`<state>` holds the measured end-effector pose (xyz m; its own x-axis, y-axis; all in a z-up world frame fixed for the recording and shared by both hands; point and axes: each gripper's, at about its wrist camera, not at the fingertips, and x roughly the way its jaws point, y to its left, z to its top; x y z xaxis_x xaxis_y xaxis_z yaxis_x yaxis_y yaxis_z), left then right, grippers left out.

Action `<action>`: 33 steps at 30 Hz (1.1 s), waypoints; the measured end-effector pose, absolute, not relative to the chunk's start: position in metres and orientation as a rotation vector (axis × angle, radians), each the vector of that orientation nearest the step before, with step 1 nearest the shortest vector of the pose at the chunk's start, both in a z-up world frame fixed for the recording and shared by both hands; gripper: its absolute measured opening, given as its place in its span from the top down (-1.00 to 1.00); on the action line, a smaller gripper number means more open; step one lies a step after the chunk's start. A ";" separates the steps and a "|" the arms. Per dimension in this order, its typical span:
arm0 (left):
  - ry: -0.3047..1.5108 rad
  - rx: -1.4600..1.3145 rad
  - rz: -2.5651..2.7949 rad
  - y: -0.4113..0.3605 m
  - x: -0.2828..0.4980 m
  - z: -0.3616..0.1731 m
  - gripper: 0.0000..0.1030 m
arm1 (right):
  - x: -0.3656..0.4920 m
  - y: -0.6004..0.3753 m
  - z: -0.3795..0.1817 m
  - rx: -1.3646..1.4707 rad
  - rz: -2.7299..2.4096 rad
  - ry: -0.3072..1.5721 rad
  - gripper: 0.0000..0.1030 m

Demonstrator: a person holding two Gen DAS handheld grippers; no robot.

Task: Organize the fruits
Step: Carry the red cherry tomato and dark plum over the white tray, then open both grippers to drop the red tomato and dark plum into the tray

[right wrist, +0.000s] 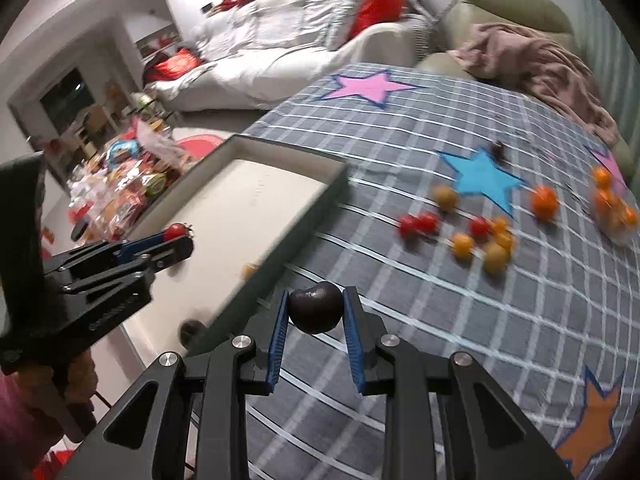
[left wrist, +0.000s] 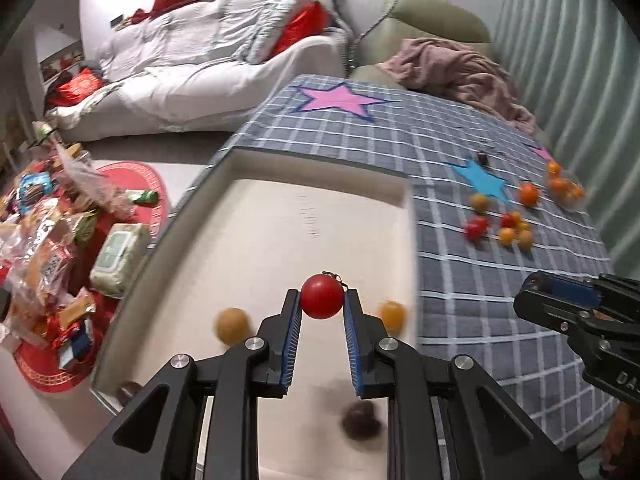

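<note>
My left gripper [left wrist: 322, 300] is shut on a red cherry tomato [left wrist: 322, 296] and holds it above the white tray [left wrist: 320, 164]. In the tray lie two yellow fruits [left wrist: 231, 324] and a dark fruit [left wrist: 360, 420]. My right gripper [right wrist: 316, 304] is shut on a dark round fruit [right wrist: 316, 308] above the checked cloth, just right of the tray [right wrist: 280, 152]. Several red, yellow and orange fruits [right wrist: 480, 232] lie scattered on the cloth to the right. The left gripper [right wrist: 176, 236] with its tomato also shows in the right wrist view.
The table has a grey checked cloth [left wrist: 500, 280] with coloured stars. A white sofa [left wrist: 200, 72] and an armchair with a pink blanket [left wrist: 452, 64] stand behind. Snack packets [left wrist: 60, 240] crowd a red stand on the left.
</note>
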<state>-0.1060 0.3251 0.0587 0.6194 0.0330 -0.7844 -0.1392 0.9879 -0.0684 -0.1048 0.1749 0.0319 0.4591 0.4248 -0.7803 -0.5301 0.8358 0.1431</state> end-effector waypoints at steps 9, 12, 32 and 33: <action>0.959 -0.108 0.169 0.350 -0.076 0.036 0.56 | -0.077 0.243 0.017 -0.227 0.646 0.954 0.43; 0.973 -0.086 0.187 0.354 -0.066 0.031 0.56 | -0.067 0.256 0.010 -0.253 0.648 0.968 0.43; 1.037 -0.066 0.244 0.369 -0.047 0.013 0.31 | -0.058 0.285 -0.018 -0.416 0.650 0.971 0.14; 1.036 -0.058 0.271 0.371 -0.048 0.013 0.09 | -0.059 0.284 -0.017 -0.420 0.646 0.965 0.12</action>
<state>-0.0479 0.3707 0.0128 0.4795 0.1944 -0.8557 -0.2490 0.9652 0.0798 -0.0593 0.2839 -0.0168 0.4076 0.3157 -0.8568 -0.6717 0.7394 -0.0471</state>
